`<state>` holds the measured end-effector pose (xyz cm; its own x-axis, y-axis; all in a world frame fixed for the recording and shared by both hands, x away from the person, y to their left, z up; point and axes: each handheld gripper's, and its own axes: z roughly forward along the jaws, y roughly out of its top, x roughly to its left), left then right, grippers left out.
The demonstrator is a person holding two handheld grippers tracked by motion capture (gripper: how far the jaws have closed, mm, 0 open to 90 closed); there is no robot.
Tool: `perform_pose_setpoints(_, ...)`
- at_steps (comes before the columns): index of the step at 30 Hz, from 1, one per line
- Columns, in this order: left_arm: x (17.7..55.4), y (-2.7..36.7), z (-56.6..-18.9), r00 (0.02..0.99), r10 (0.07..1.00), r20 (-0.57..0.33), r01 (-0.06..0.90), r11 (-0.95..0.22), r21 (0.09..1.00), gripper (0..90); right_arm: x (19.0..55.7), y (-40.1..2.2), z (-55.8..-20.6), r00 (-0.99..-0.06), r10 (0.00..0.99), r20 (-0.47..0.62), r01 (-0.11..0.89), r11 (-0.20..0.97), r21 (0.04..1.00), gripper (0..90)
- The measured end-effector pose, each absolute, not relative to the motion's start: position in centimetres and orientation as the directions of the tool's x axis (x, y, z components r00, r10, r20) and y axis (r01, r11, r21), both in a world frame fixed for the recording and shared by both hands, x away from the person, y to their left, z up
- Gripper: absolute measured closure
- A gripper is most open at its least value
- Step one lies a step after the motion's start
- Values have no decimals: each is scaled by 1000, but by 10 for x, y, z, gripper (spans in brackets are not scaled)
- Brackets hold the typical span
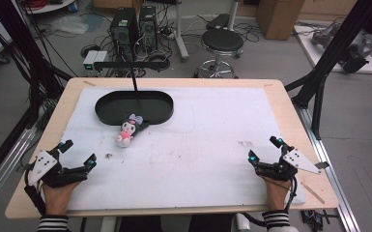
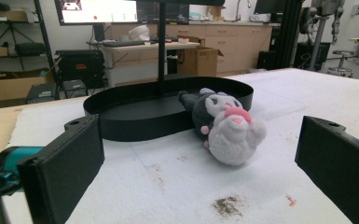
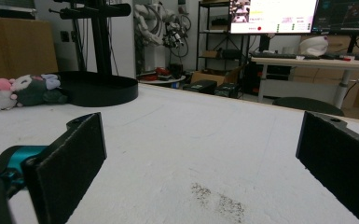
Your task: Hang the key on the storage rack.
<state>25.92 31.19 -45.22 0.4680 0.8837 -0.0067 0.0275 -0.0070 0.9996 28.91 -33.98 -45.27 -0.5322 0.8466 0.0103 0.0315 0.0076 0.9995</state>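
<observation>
While both hands rest at the near edge of the table, the left gripper (image 1: 79,153) and right gripper (image 1: 264,149) sit with jaws spread wide and empty, so this looks like the approach step. The plush toy (image 1: 127,131) lies on its side on the white mat (image 1: 212,145), touching the black tray (image 1: 134,107). Next, I judge, the left gripper must reach forward and straddle the toy's soft body before closing.

The floor (image 1: 38,43) is grey, with many cables. A black stool (image 1: 221,42) stands behind the table. Two computer towers (image 1: 134,25) stand nearby.
</observation>
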Motion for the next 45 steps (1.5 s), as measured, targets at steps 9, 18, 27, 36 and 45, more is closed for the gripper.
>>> perform_pose_setpoints(9, 260, 313, -452, 432, 901, -30, 48, 10, 999, 17, 289, -340, -453, -528, 849, -8, 19, 21, 1000, 5)
perform_pose_setpoints(18, 261, 313, -452, 437, 899, -36, 52, 15, 999, 17, 289, -340, -453, -526, 851, -7, 19, 20, 1000, 5)
perform_pose_setpoints(27, 263, 312, -448, 443, 896, -36, 75, 3, 997, 17, 289, -339, -453, -525, 851, 1, 32, 19, 999, 5)
perform_pose_setpoints(36, 272, 297, -414, 520, 853, 52, 46, -88, 995, 17, 289, -339, -453, -526, 851, 6, 35, 14, 999, 5)
perform_pose_setpoints(45, 287, 286, -377, 569, 819, 76, 109, -167, 980, 17, 290, -339, -453, -526, 851, 3, 33, 17, 999, 5)
